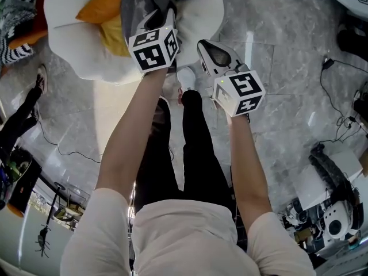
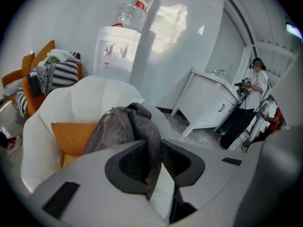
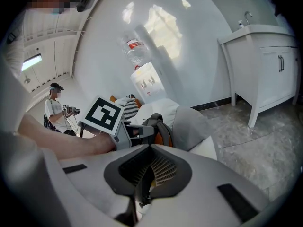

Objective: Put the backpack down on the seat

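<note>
A grey backpack [image 2: 120, 126] rests against an orange cushion [image 2: 71, 136] on the seat of a white petal-shaped chair [image 2: 90, 103]. One of its straps [image 2: 152, 167] runs down between the jaws of my left gripper [image 2: 151, 143], which is shut on it. From the head view, that left gripper [image 1: 158, 13] reaches over the chair [image 1: 75, 50] to the backpack [image 1: 133, 4]. My right gripper [image 1: 202, 43] hovers just right of the chair's edge, shut and holding nothing. In the right gripper view its jaws [image 3: 149, 148] point at the backpack [image 3: 158, 124] and the left gripper's marker cube [image 3: 106, 113].
A water dispenser [image 2: 116, 51] stands behind the chair, and a white cabinet [image 2: 203, 103] sits to its right. An orange sofa with striped cushions [image 2: 52, 74] is on the left. Another person [image 2: 255, 93] stands by the cabinet. Cables [image 1: 339, 96] and equipment [image 1: 333, 211] lie on the marble floor.
</note>
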Motion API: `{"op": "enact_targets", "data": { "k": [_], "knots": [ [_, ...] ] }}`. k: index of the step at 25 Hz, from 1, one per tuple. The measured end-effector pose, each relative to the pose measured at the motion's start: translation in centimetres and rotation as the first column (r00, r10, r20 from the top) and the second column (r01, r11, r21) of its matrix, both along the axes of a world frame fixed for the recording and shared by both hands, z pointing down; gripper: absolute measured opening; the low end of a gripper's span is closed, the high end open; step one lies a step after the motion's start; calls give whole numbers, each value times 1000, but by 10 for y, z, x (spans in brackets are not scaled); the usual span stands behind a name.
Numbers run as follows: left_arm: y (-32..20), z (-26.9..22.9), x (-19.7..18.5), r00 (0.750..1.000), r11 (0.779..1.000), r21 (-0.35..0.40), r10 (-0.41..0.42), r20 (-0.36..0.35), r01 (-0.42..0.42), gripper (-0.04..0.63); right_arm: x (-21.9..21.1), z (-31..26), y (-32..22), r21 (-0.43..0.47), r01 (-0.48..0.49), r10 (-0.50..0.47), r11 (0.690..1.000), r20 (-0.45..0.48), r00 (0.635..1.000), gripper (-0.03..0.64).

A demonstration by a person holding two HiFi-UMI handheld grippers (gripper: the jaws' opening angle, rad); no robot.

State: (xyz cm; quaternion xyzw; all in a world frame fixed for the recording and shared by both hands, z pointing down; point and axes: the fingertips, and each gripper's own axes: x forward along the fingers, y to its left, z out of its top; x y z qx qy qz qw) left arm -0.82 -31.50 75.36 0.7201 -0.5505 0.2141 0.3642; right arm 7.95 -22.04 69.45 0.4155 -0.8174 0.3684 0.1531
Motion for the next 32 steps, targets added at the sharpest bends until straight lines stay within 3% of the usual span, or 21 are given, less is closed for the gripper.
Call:
{"op": "enact_targets", "data": {
  "k": [8,20,32],
  "knots": [
    [-11,9,13,997,999,10,45,65,-46,112,9,4,3,-3,-29,29,1000,13,1000,25],
    [-22,24,44,992,994,10,105,75,-106,117,10,11,-5,21,-28,28,999,-11,1000,25],
    [-40,47,62,992,994,-9,107,67,-106,117,21,23,4,8,-50,50,999,-28,998,25]
  ]
}}
